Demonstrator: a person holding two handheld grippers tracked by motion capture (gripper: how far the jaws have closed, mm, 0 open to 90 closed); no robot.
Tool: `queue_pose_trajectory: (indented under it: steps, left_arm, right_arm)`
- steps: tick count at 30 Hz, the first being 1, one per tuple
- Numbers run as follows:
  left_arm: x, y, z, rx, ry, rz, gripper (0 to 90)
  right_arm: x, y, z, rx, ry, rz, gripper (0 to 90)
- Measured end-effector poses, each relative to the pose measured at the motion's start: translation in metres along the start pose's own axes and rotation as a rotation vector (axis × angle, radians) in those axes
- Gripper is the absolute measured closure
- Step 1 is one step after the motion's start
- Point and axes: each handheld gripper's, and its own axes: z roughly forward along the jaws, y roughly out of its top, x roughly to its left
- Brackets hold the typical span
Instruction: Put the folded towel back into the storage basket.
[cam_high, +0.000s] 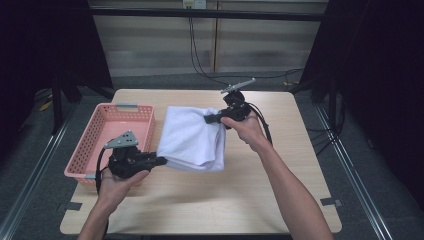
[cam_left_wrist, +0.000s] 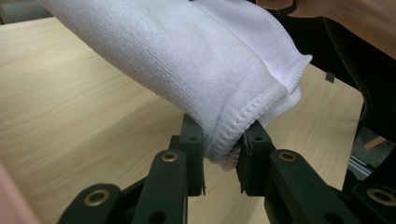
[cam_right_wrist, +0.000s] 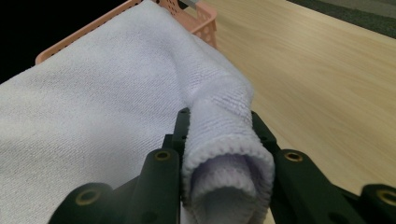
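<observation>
The folded white towel is being pinched at two corners by both grippers' jaws, lifted off the worktop, basket drop still pending tbh.

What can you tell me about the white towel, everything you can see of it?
The white towel is soft terry cloth with stitched hems, folded into several layers. It is held between two corners: the left claw is shut on the near corner and the right claw on the far one, bunching the cloth there. It sags between them above the wooden table, beside the pink basket. Whether its lowest fold touches the table is unclear.
</observation>
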Motion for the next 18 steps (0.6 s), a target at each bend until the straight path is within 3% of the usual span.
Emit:
queue_pose_trajectory:
  steps: [7,18]
  left_arm:
    - [0.014,0.000,-0.028,-0.030,0.042,-0.015,75.2]
    - [0.036,-0.014,-0.062,-0.068,0.124,-0.068,75.4]
  right_arm:
    - [0.014,0.027,0.020,0.001,0.029,-0.026,70.7]
    - [0.035,0.067,0.056,0.034,0.064,-0.072,70.7]
